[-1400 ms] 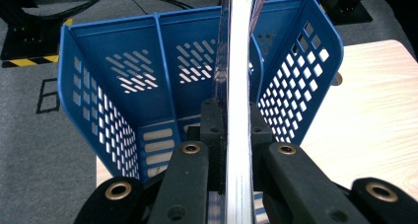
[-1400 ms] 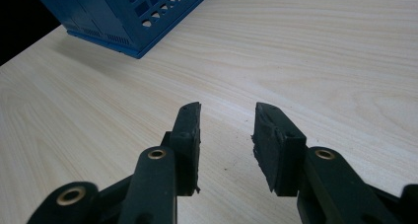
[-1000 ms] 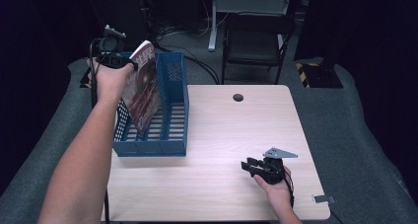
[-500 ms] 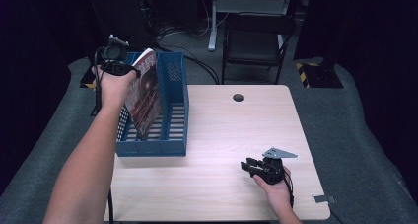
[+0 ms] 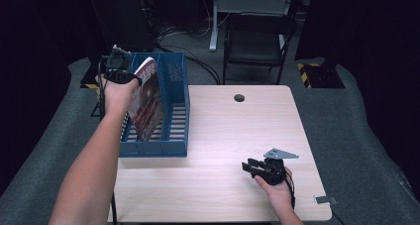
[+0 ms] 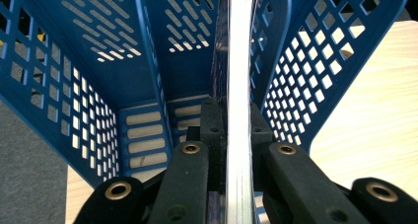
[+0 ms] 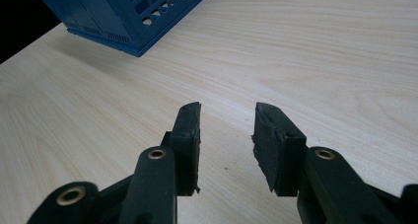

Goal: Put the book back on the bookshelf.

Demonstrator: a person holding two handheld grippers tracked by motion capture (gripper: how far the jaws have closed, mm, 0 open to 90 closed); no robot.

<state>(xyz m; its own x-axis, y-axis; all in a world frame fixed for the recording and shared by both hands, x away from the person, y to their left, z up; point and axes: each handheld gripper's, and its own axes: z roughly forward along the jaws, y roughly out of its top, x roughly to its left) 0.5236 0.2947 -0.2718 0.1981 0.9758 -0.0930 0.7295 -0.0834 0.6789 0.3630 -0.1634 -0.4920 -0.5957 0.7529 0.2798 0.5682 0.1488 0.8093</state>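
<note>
Currently left gripper (image 5: pixel 132 78) clamped on top edge of thin glossy magazine with reddish-brown cover (image 5: pixel 147 102), held on edge so it can slot into blue perforated plastic file basket (image 5: pixel 174 76). Magazine hangs mostly inside basket, leaning, top tipped toward far end; long axis close to vertical, lower edge pointing at slatted floor. Edge-on between pads (image 6: pixel 213 130). Right gripper (image 5: pixel 246 166) parked low over light wood table (image 5: pixel 233 131), jaws half apart, empty.
</note>
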